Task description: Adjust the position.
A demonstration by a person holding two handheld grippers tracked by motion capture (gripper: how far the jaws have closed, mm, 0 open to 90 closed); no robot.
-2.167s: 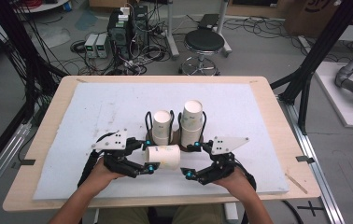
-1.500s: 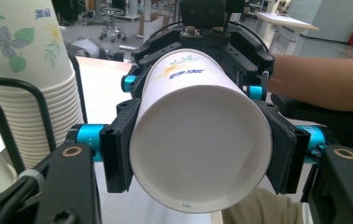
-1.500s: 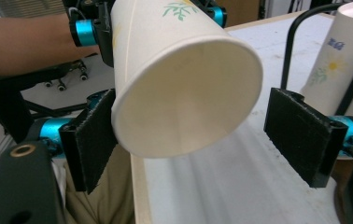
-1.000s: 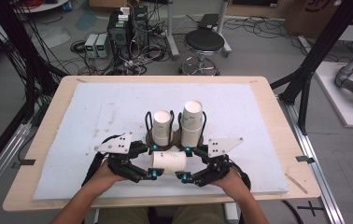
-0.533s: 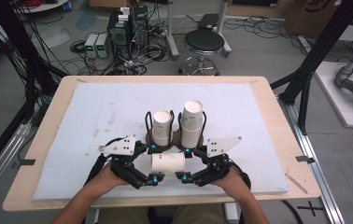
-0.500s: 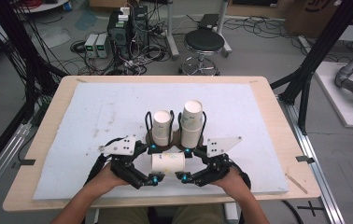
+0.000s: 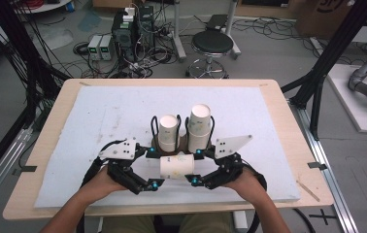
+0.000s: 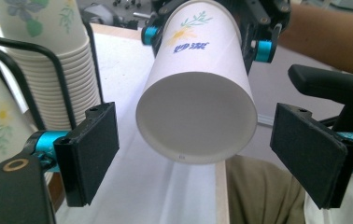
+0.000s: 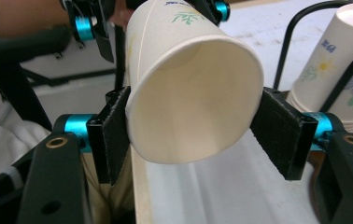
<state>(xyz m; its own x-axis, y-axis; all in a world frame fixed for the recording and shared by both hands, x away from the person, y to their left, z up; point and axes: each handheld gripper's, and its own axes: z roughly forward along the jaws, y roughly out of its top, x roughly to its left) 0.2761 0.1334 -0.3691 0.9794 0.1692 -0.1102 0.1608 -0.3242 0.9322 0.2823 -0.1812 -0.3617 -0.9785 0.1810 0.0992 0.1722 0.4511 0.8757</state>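
A white paper cup (image 7: 176, 166) with a flower print lies level just above the white mat, between my two grippers. My right gripper (image 7: 194, 167) is shut on its open mouth; in the right gripper view the pads (image 9: 277, 133) press the rim of the cup (image 9: 193, 98) into an oval. My left gripper (image 7: 153, 167) is open at the cup's base end. In the left gripper view its jaws stand well apart on either side of the cup (image 8: 198, 116), touching nothing.
Two stacks of paper cups (image 7: 169, 131) (image 7: 200, 125) stand upside down in black wire holders just behind the grippers. The white mat (image 7: 99, 116) covers a wooden table (image 7: 288, 116). The table's near edge lies right under the person's hands.
The cup and both grippers have drifted slightly toward the person. The left gripper's jaws look wider apart than 2.2 s ago.
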